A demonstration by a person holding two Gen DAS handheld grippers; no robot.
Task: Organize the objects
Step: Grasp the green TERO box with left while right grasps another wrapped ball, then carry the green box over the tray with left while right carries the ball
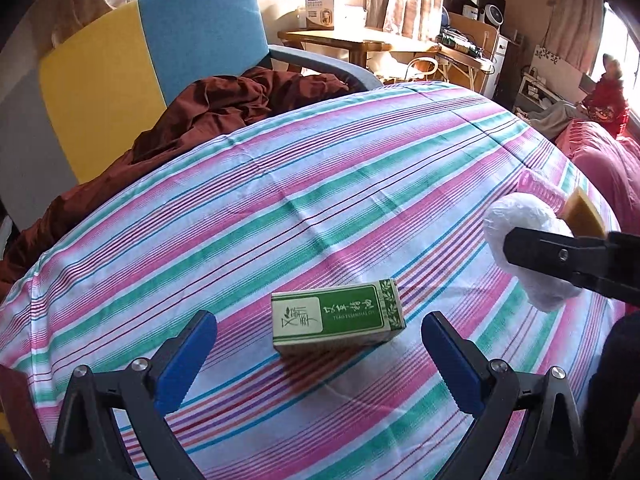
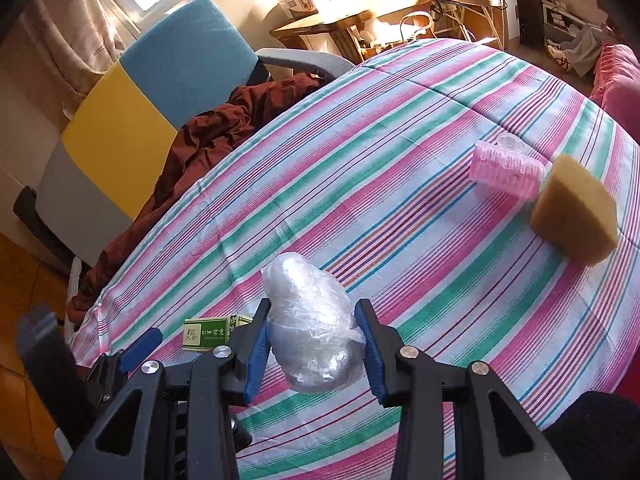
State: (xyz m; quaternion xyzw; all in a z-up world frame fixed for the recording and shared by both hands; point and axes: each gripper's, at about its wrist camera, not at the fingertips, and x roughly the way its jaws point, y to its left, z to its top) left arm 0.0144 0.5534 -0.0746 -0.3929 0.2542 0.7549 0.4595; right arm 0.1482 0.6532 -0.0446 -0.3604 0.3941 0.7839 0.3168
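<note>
A green and cream box [image 1: 338,316] lies flat on the striped cloth, just ahead of my open left gripper [image 1: 318,340], between its blue pads. The box also shows in the right wrist view [image 2: 212,332]. My right gripper [image 2: 314,338] is shut on a clear plastic-wrapped bundle [image 2: 310,324]; the bundle [image 1: 524,248] also shows at the right of the left wrist view. A pink hair roller [image 2: 506,174] and a tan sponge [image 2: 574,216] lie on the cloth at the far right.
The striped cloth [image 1: 320,208] covers a wide surface. A dark red fabric [image 1: 224,108] is heaped on a yellow and blue chair [image 1: 152,56] behind it. A wooden desk [image 1: 360,40] stands beyond. A person in red [image 1: 604,96] sits far right.
</note>
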